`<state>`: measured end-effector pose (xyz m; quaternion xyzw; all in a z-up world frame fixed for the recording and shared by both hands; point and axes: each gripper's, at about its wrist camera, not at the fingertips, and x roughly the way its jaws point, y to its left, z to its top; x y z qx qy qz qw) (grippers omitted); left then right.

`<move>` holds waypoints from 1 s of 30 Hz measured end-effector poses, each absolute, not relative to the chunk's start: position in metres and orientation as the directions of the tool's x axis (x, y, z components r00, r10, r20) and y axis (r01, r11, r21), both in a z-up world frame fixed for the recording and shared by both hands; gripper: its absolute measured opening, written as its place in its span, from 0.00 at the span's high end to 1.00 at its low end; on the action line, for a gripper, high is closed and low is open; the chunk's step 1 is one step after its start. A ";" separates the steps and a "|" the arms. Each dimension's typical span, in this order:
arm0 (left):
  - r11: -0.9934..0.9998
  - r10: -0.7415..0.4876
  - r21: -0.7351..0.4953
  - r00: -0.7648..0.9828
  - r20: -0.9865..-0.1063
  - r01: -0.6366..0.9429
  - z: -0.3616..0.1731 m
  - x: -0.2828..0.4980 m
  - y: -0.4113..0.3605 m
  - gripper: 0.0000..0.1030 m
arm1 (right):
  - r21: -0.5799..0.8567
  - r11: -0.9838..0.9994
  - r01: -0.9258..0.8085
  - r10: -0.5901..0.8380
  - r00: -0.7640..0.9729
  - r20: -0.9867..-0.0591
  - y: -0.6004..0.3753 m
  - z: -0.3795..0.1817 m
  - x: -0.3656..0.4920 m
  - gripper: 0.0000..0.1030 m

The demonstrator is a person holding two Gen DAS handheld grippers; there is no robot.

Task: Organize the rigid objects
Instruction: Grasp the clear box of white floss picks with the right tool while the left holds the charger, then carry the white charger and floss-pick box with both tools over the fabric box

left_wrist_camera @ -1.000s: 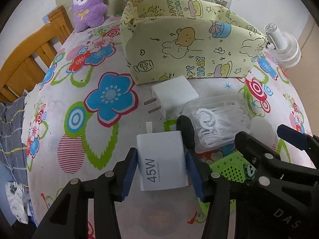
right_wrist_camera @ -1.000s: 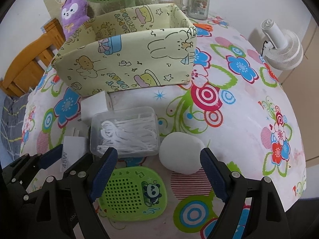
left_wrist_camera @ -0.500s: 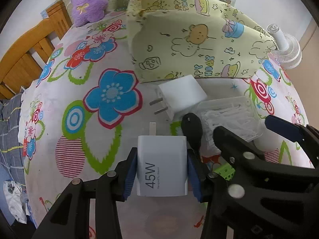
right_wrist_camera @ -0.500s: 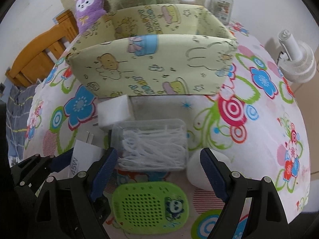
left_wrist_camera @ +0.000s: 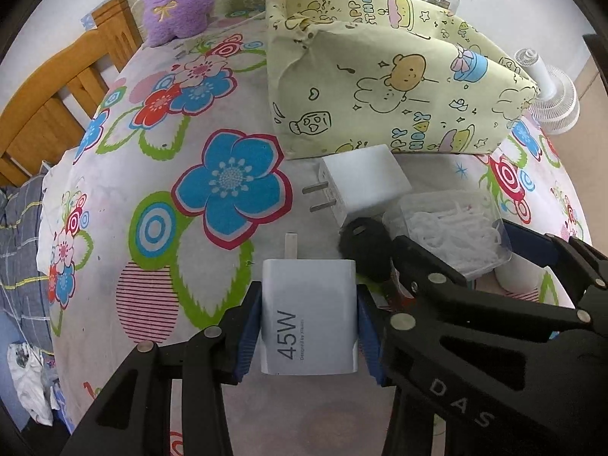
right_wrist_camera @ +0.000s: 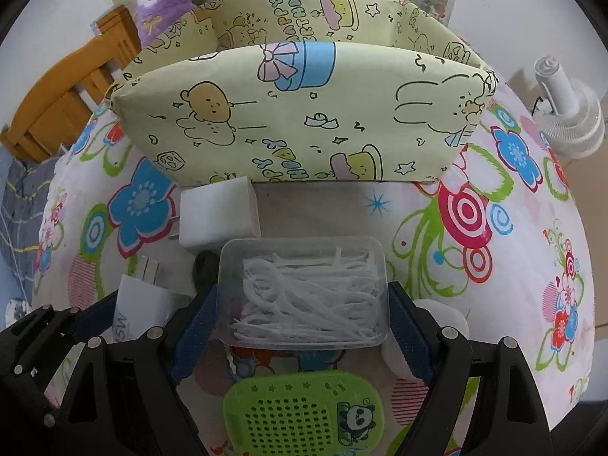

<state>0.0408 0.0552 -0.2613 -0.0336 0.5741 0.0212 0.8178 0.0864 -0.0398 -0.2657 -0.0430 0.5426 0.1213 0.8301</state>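
Glossy white plastic, boxy and marked 45W, the charger (left_wrist_camera: 309,317) sits pinched between the left gripper (left_wrist_camera: 309,326) fingers above the flowered counter (left_wrist_camera: 159,174); its prong end points at the soft yellow cartoon-print bin (right_wrist_camera: 304,114). Clear and rounded, the floss-pick box (right_wrist_camera: 304,292) lies between the right gripper (right_wrist_camera: 300,326) fingers, whose blue pads flank its sides; actual contact is hard to make out, and a second white charger (right_wrist_camera: 218,214) is partly hidden behind it.
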 end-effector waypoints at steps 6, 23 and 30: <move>0.996 -0.014 -0.041 0.339 -0.941 -0.073 -0.260 0.042 0.055 0.53 | 0.076 0.973 -0.218 0.157 0.384 -0.910 -0.042 -0.264 0.085 0.17; 0.997 -0.017 -0.045 0.403 -0.915 -0.059 -0.224 0.035 0.037 0.53 | 0.082 0.976 -0.200 0.165 0.444 -0.881 -0.068 -0.225 0.077 0.17; 0.998 -0.020 -0.045 0.427 -0.904 -0.048 -0.205 0.034 0.019 0.53 | 0.087 0.977 -0.194 0.170 0.466 -0.869 -0.079 -0.205 0.073 0.17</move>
